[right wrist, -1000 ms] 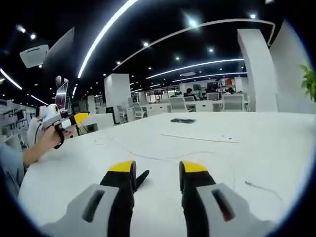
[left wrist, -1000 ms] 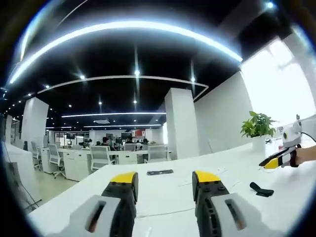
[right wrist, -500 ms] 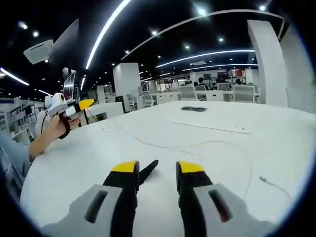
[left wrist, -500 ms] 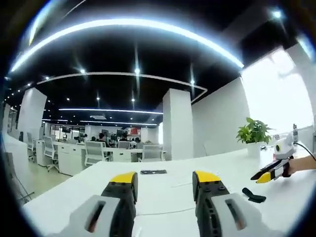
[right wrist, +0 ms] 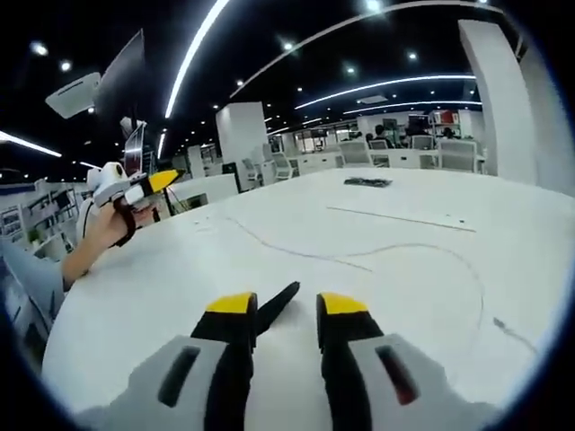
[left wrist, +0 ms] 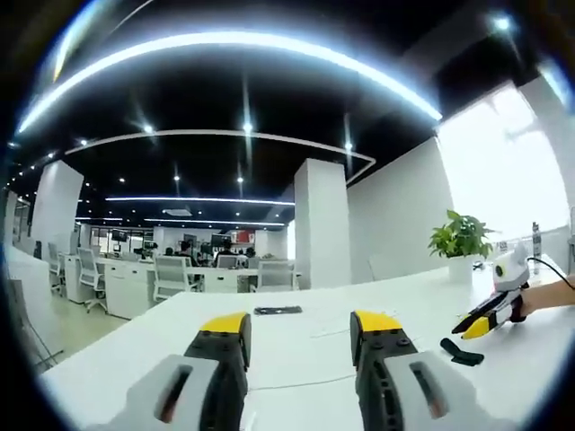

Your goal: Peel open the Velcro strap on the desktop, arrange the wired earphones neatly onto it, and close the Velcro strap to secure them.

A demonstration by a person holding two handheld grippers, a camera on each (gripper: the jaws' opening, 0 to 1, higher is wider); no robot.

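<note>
Two grippers work over one white worktop (left wrist: 296, 337), each seen from its own camera.

Left gripper view, left to right: rows of office desks and chairs (left wrist: 166, 278) stand in the background; the left gripper (left wrist: 298, 325) rises from the bottom edge with its yellow-tipped jaws apart and nothing between them; one flat dark device (left wrist: 278, 311) lies on the worktop beyond the jaws; one thin white earphone cable (left wrist: 296, 386) runs across the surface between the jaws; one white pillar (left wrist: 321, 224) stands behind. One black Velcro strap (left wrist: 461, 352) lies on the worktop at the right, with the right gripper's yellow tip just above it. One potted plant (left wrist: 461, 244) stands at the far right edge of the worktop.

Right gripper view, left to right: the left gripper (right wrist: 144, 186) is held in a hand (right wrist: 112, 224) at the left. The right gripper (right wrist: 285, 305) has its jaws apart, with the Velcro strap (right wrist: 277, 303) lying on the worktop (right wrist: 162, 287) between them, nearer the left jaw; whether a jaw touches it cannot be told. The earphone cable (right wrist: 395, 250) curves across the surface beyond, and the dark device (right wrist: 367, 181) lies farther back.
</note>
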